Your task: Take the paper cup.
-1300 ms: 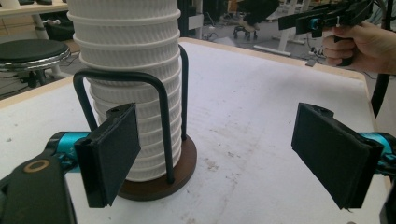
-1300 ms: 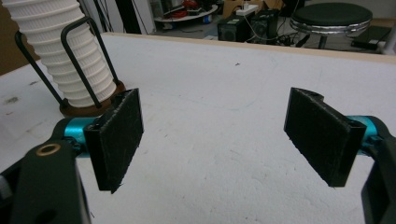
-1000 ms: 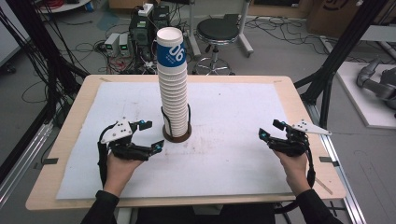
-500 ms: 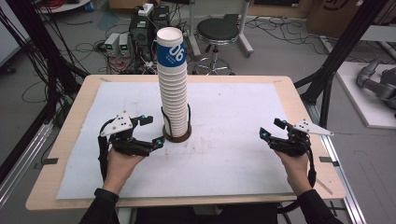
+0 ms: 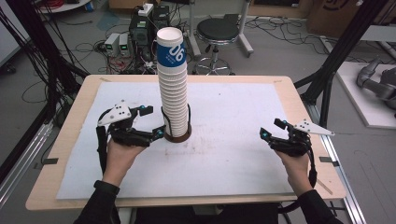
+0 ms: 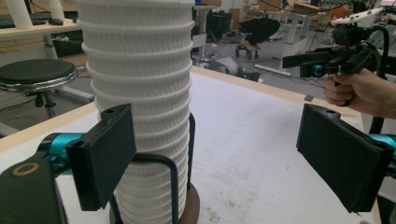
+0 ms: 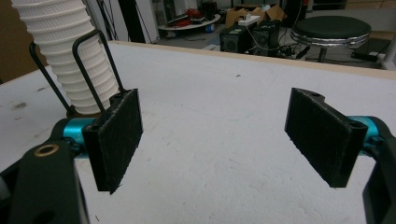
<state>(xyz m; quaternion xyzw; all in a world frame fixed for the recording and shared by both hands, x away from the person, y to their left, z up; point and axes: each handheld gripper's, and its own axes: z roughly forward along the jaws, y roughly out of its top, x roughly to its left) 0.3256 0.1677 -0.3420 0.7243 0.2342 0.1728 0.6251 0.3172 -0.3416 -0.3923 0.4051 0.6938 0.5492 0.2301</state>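
The one marking that can be read is a large white "06" on the blue band of the top cup (image 5: 171, 52) in the tall stack of white cups (image 5: 173, 98), seen in the high view. The digits run sideways along the band. Smaller white print sits beside them on the same band but is too small to make out. No other text can be read.

Lab: cables (image 5: 56, 60), electronics boxes (image 5: 116, 44), stool (image 5: 217, 32)
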